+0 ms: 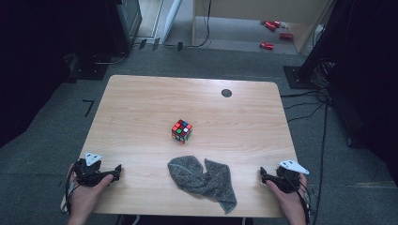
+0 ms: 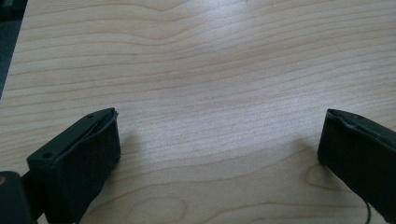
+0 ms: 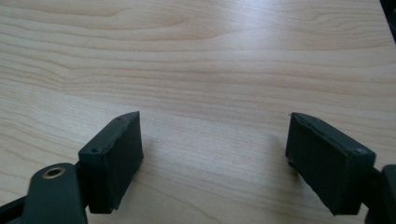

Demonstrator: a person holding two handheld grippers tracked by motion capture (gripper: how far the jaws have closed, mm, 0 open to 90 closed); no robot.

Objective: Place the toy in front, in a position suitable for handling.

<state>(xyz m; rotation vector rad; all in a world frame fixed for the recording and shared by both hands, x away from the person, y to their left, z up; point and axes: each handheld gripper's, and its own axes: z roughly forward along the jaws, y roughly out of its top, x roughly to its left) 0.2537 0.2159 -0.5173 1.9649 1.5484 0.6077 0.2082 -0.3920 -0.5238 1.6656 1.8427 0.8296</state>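
A scrambled colour cube (image 1: 181, 130) sits near the middle of the light wooden table (image 1: 141, 108). A crumpled grey cloth (image 1: 202, 179) lies in front of it, toward the near edge. My left gripper (image 1: 118, 169) rests at the near left corner, held by a hand, jaws wide apart over bare wood (image 2: 219, 126). At the near right edge my right gripper (image 1: 261, 174) is also held low, open, with nothing between its jaws (image 3: 215, 140). Both grippers are well apart from the cloth and the cube.
A small black round hole (image 1: 226, 93) marks the table's far right. Grey carpet surrounds the table. Cables (image 1: 305, 101) trail on the floor at the right, red objects (image 1: 272, 33) lie far back, and dark equipment (image 1: 117, 23) stands at the far left.
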